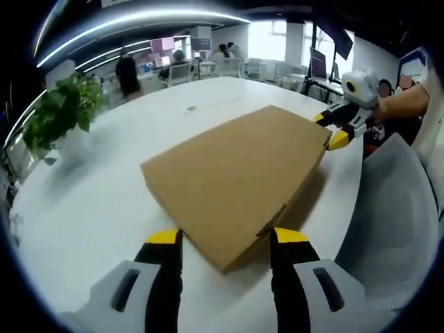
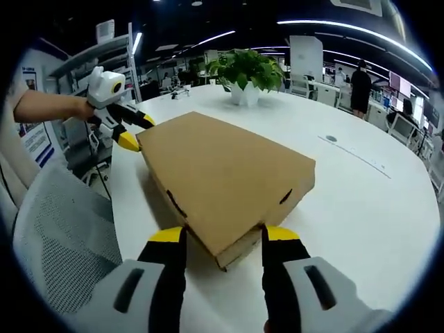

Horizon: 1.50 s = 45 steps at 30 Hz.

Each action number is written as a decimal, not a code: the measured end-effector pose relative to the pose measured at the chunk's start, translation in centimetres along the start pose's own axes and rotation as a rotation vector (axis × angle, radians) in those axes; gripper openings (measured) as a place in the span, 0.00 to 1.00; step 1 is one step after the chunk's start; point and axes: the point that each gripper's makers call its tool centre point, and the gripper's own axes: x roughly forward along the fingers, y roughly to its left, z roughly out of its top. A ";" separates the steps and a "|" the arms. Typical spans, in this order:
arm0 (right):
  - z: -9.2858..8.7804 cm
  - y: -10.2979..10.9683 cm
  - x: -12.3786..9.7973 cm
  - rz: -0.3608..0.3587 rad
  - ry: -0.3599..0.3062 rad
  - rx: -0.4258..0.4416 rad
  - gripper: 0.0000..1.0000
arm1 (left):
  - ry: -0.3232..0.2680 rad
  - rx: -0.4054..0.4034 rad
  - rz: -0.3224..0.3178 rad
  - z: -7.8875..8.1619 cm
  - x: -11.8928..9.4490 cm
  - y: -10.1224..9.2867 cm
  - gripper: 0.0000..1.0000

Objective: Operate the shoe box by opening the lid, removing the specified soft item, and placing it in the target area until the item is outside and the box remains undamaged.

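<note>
The closed cardboard shoe box (image 1: 239,179) lies mid-frame on the white tabletop (image 1: 97,208). The left gripper (image 1: 227,236) and right gripper (image 2: 223,233), both wide open, straddle opposite corners gripping nothing. Lift the lid evenly, not crushing corners.
</note>
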 end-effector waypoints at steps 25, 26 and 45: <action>0.4 1.8 0.9 0.011 -0.010 -0.007 0.39 | -0.037 -0.083 0.044 -1.1 -1.8 0.3 0.46; 0.4 1.8 0.9 0.009 -0.010 -0.003 0.39 | -0.036 -0.084 0.045 -1.0 -1.8 0.3 0.46; 1.8 2.0 -0.2 0.005 -0.061 0.040 0.39 | -0.100 -0.200 0.075 0.4 -2.4 0.0 0.55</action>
